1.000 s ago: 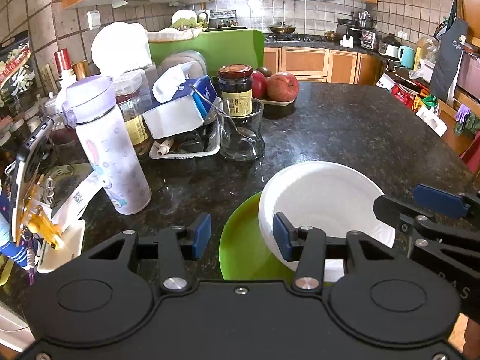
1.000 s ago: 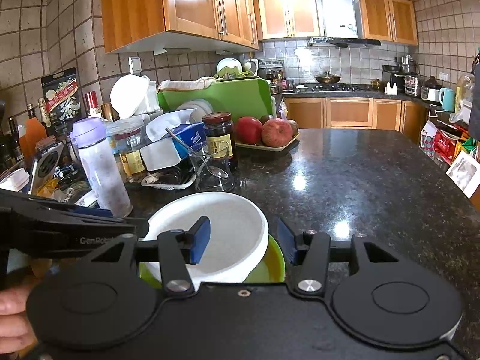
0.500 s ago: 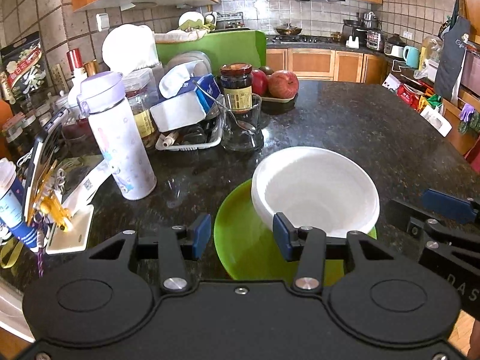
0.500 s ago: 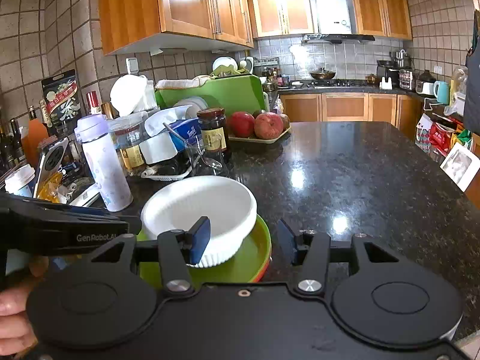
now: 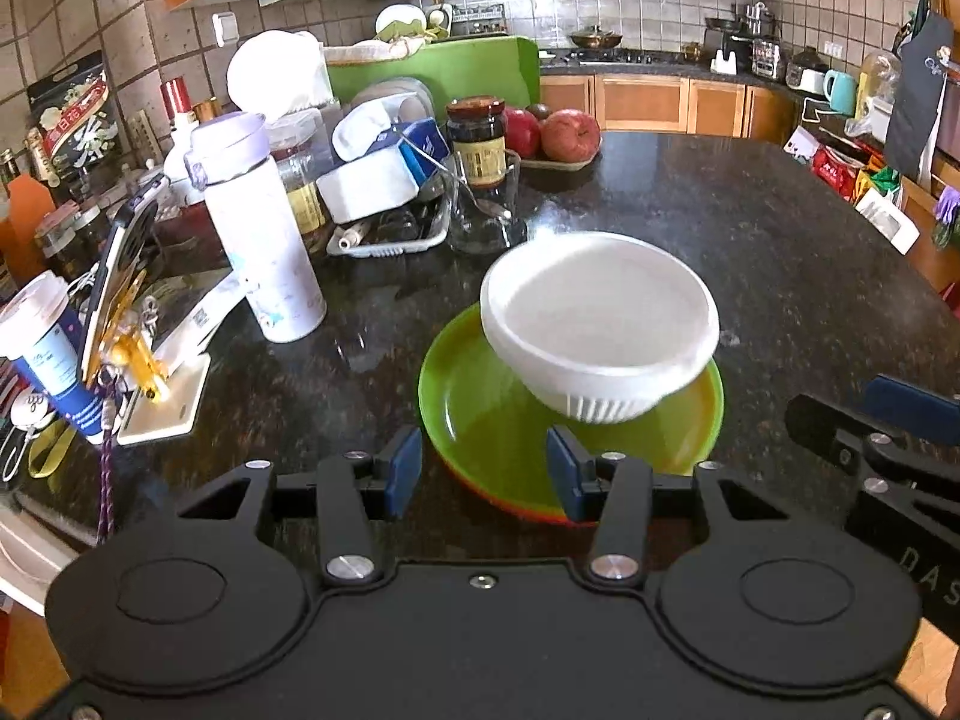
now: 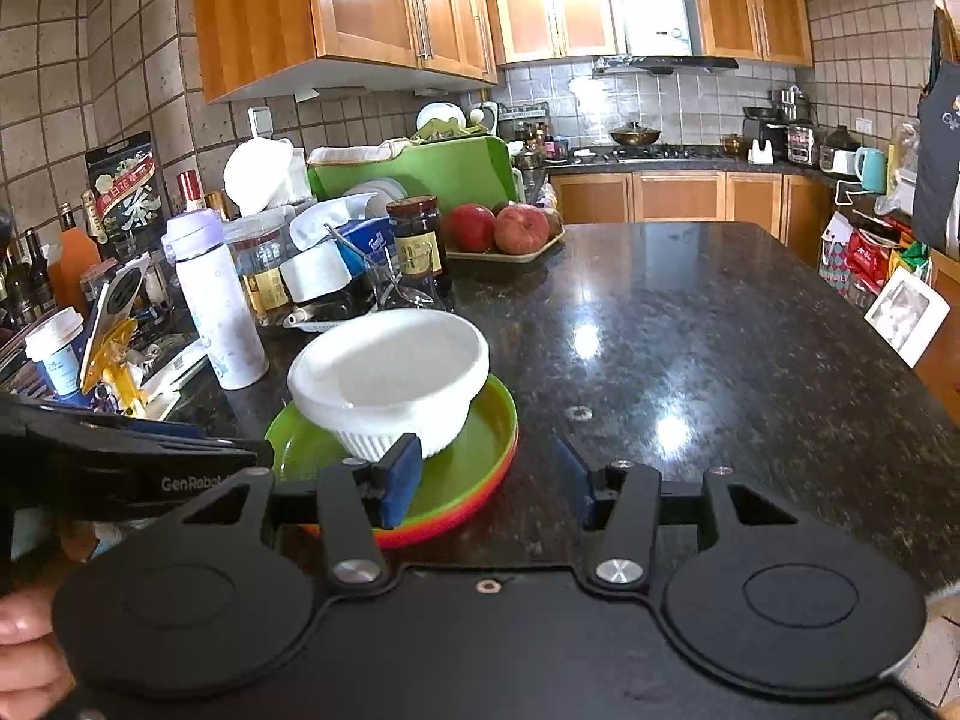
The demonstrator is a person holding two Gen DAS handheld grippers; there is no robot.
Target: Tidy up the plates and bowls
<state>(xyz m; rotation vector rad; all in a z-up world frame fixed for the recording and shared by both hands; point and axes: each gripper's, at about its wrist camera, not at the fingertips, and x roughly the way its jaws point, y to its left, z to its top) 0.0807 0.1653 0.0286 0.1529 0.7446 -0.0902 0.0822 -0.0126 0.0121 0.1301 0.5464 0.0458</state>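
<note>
Distance has opened up: you have drawn both grippers back, so the white bowl [image 5: 600,324] and green plate [image 5: 480,420] beneath it sit farther off on the granite counter [image 5: 750,240]. Left gripper [image 5: 483,468] and right gripper [image 6: 486,474] stand half open, holding nothing. The bowl rests tilted on the plate; the stack looks placed.

A white bowl [image 5: 600,324] with a ribbed base sits on a lime green plate [image 5: 480,420] with an orange-red underside. The desk [image 6: 690,330] is black, speckled granite. The hand-held gripper [image 5: 483,471] is black with blue pads.
</note>
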